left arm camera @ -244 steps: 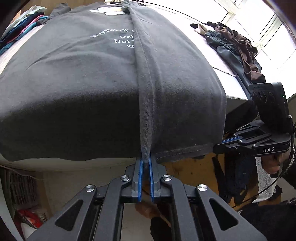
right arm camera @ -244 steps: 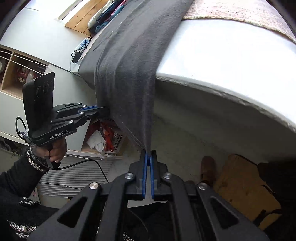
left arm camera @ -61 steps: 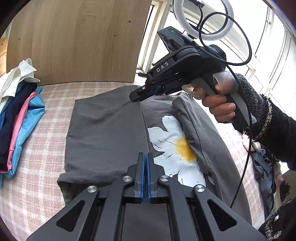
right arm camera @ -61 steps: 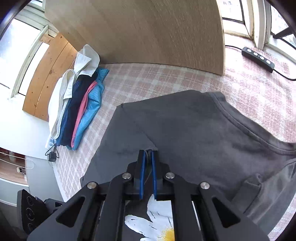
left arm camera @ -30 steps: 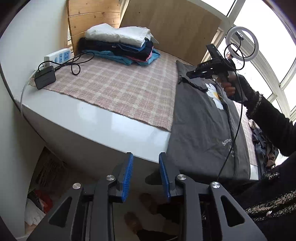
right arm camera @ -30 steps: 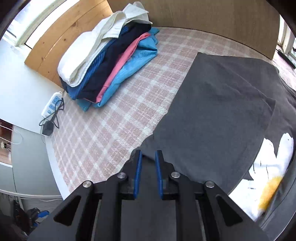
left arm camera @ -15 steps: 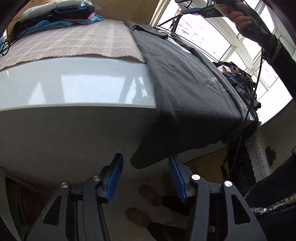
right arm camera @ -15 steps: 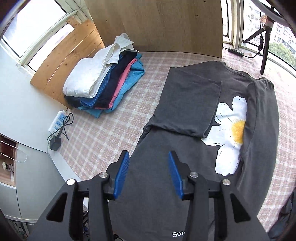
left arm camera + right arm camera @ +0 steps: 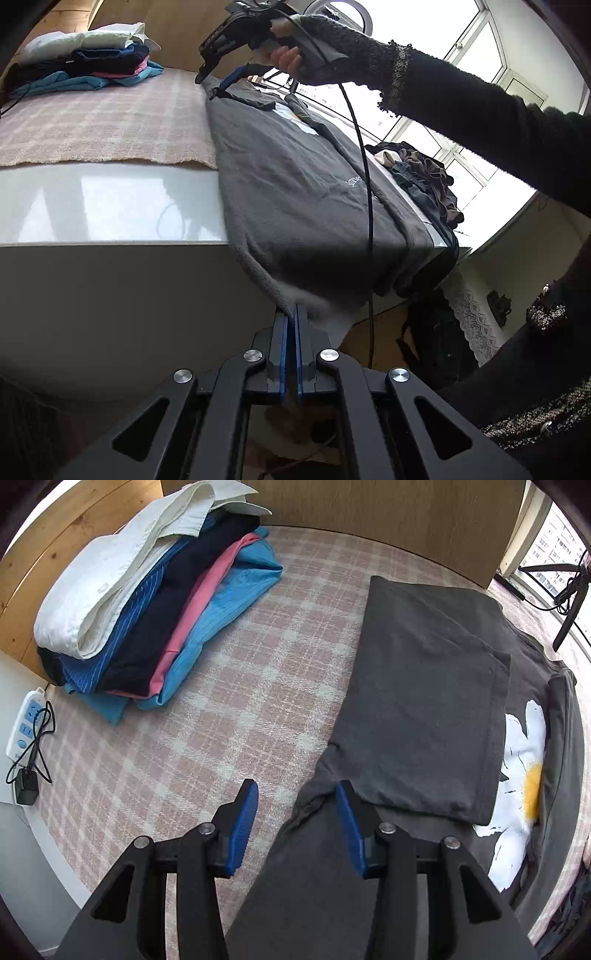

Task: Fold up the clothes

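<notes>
You've got a matt cloth shirt (image 9: 424,701) on a rough woven plaid mat (image 9: 221,709), with a glossy white tabletop (image 9: 103,206) beneath.

Open plaid cloth (image 9: 221,686) lies from 9 to 12 o'clock of the right gripper (image 9: 293,814), bounded at 11 by the folded stack (image 9: 155,602), at 9 by the power strip (image 9: 26,716), at 12 by the wood panel (image 9: 369,506).

My left gripper (image 9: 290,321) and right gripper (image 9: 293,814) are black, angular frames with silver screws and blue finger pads. My sleeve (image 9: 480,122) is dark knit with a speckled cuff; a black cable (image 9: 367,206) hangs down.
</notes>
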The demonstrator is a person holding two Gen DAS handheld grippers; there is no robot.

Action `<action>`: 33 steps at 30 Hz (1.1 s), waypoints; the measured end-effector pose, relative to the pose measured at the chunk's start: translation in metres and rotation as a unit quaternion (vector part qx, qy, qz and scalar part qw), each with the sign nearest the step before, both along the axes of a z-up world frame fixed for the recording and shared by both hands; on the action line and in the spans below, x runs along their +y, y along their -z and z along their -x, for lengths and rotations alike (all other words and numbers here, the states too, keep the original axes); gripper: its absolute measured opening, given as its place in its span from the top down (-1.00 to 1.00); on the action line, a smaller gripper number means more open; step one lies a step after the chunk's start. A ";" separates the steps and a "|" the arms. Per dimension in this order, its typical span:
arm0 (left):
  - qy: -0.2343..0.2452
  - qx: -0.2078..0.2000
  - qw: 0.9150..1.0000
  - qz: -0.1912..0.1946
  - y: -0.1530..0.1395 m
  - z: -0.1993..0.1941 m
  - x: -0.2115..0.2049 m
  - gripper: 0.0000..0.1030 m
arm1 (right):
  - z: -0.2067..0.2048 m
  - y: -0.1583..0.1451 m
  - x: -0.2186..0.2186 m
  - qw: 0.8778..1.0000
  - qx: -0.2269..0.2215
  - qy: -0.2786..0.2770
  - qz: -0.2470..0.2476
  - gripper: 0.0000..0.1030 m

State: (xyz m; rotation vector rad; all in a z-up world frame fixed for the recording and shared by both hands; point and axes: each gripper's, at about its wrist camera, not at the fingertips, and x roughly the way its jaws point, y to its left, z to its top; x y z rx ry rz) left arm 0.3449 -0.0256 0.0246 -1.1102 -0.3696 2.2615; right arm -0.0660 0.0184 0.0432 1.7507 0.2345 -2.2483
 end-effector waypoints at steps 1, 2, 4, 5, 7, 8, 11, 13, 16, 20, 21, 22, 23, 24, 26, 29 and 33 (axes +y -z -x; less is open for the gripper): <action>0.000 0.005 1.000 0.000 -0.007 -0.003 0.001 0.96 | 0.001 0.003 -0.002 1.000 -0.003 -0.001 -0.010 0.16; -0.001 0.011 1.000 0.002 -0.012 -0.004 0.003 0.96 | 0.002 0.006 -0.003 1.000 -0.006 -0.002 -0.019 0.16; 0.000 0.016 1.000 0.006 -0.020 -0.004 0.007 0.96 | 0.003 0.009 -0.003 1.000 -0.015 -0.001 -0.024 0.17; 0.000 0.018 1.000 0.008 -0.022 -0.004 0.008 0.96 | 0.003 0.009 -0.001 1.000 -0.015 0.002 -0.026 0.20; 0.002 0.020 1.000 0.013 -0.027 -0.004 0.012 0.96 | 0.005 0.008 0.004 0.999 -0.012 0.008 -0.037 0.72; 0.003 0.021 1.000 0.014 -0.028 -0.004 0.015 0.96 | 0.006 0.006 0.009 0.999 -0.016 0.011 -0.029 0.74; 0.016 0.031 0.999 0.021 -0.037 -0.006 0.026 0.96 | 0.009 -0.002 0.032 0.999 -0.028 0.022 0.009 0.80; 0.026 0.039 0.999 0.027 -0.044 -0.008 0.035 0.96 | 0.010 -0.011 0.052 0.998 -0.030 0.033 0.039 0.81; 0.047 0.049 0.997 0.036 -0.056 -0.008 0.057 0.96 | 0.006 -0.028 0.088 0.995 -0.021 0.050 0.082 0.82; 0.086 0.060 0.993 0.049 -0.068 -0.005 0.095 0.96 | -0.003 -0.051 0.140 0.990 -0.006 0.070 0.123 0.82; 0.096 0.061 0.992 0.049 -0.070 -0.005 0.105 0.96 | -0.003 -0.054 0.153 0.989 -0.001 0.076 0.127 0.82; 0.106 0.060 0.991 0.047 -0.071 -0.003 0.115 0.96 | -0.004 -0.055 0.168 0.988 0.002 0.083 0.131 0.83; 0.117 0.060 0.990 0.047 -0.072 -0.002 0.125 0.96 | -0.006 -0.054 0.182 0.987 0.003 0.091 0.134 0.83; 0.129 0.060 0.989 0.049 -0.072 0.000 0.135 0.96 | -0.008 -0.053 0.197 0.986 0.004 0.099 0.137 0.83; 0.152 0.056 0.985 0.054 -0.070 0.003 0.155 0.96 | -0.010 -0.048 0.224 0.983 0.005 0.116 0.139 0.83; 0.180 0.045 0.981 0.055 -0.064 0.008 0.182 0.96 | -0.011 -0.032 0.258 0.981 0.000 0.141 0.131 0.83; 0.206 0.017 0.975 0.078 -0.047 0.016 0.210 0.95 | -0.007 -0.005 0.275 0.982 -0.024 0.130 0.136 0.79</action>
